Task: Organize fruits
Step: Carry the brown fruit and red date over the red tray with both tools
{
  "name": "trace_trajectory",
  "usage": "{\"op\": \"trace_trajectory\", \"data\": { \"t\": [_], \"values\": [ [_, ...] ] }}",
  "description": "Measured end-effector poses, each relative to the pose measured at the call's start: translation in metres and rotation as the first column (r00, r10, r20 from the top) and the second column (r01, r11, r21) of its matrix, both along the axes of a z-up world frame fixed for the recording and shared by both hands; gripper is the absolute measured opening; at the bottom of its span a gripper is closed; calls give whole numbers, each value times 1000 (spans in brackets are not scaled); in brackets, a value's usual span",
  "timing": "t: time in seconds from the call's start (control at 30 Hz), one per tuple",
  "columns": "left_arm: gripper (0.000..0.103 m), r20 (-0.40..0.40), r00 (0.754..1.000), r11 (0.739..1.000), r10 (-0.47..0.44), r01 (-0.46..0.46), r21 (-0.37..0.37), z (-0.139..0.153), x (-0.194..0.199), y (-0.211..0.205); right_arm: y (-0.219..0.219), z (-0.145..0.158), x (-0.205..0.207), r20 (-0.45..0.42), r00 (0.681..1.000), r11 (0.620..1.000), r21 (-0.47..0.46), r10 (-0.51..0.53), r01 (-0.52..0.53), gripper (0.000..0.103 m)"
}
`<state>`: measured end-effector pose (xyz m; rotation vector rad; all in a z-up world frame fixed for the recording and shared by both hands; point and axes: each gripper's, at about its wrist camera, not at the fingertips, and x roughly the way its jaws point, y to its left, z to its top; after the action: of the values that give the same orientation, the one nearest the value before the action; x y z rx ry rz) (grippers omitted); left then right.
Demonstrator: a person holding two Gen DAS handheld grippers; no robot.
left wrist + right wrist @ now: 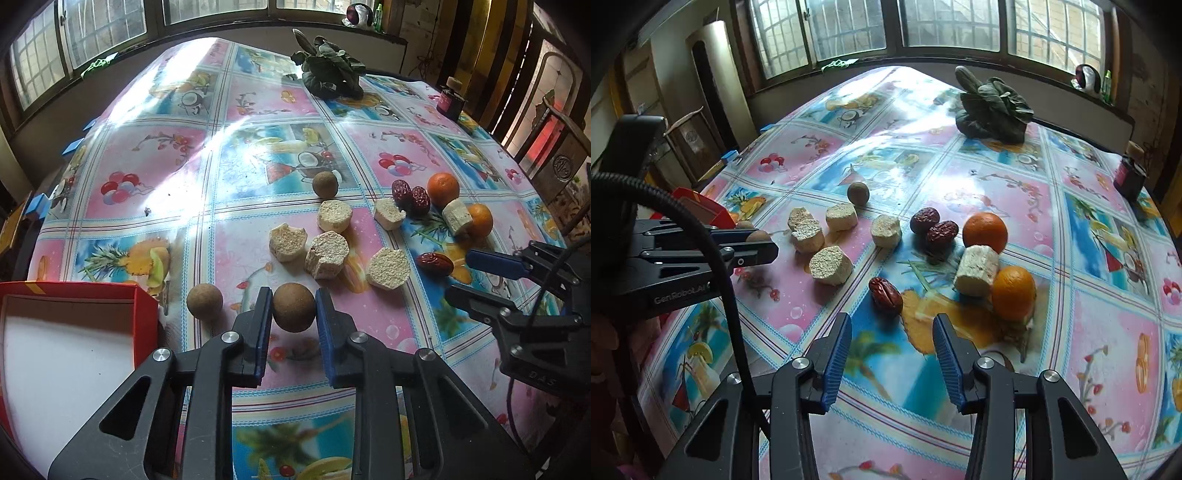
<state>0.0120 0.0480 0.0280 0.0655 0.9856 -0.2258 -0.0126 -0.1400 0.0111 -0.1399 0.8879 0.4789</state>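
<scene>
Two hand-held grippers working: my left hand-held gripper (293, 308) clamped on a brown round fruit (294, 307) low centre, beside the red box (146, 314) at lower left for sorting, right hand-held gripper (892, 332) jaws apart, empty, nearing a red date (885, 295).

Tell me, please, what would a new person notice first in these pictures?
The left hand-held gripper is shut on a round brown fruit, beside a red box. Pale chunky pieces, red dates and two oranges lie scattered on the bright fruit-patterned tablecloth.
</scene>
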Motion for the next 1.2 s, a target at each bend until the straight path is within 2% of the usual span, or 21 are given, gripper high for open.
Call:
{"op": "trace_trajectory", "data": {
  "t": [0.13, 0.17, 0.23, 0.33, 0.4, 0.67, 0.9, 1.2],
  "values": [
    [23, -7, 1000, 1000, 11, -11, -13, 3, -7, 3, 16, -8, 16, -1, 999, 997, -66, 50, -50, 27],
    [23, -8, 1000, 1000, 17, -17, -17, 5, -9, 4, 18, -9, 18, 9, 998, 995, -77, 59, -58, 27],
    [23, -9, 1000, 999, 28, -29, -22, 7, -13, 7, 21, -8, 19, 16, 997, 993, -97, 73, -71, 17],
    [23, -5, 999, 999, 42, -42, -29, 12, -21, 11, 21, -6, 14, 9, 997, 990, -115, 78, -76, 17],
    [23, -1, 999, 998, 48, -48, -39, 17, -26, 15, 18, -4, 7, 7, 998, 993, -96, 66, -65, 17],
    [23, 31, 995, 994, 98, -96, -49, 35, -50, 41, 15, 20, -30, 10, 999, 995, 83, 46, -47, 16],
    [23, 59, 982, 984, 179, -178, -19, 45, -73, 84, 53, 31, -49, 20, 993, 987, 107, 118, -119, 16],
    [23, 76, 961, 963, 267, -268, 7, 42, -88, 127, 111, 42, -59, 41, 975, 969, 106, 218, -222, 16]
  ]
}}
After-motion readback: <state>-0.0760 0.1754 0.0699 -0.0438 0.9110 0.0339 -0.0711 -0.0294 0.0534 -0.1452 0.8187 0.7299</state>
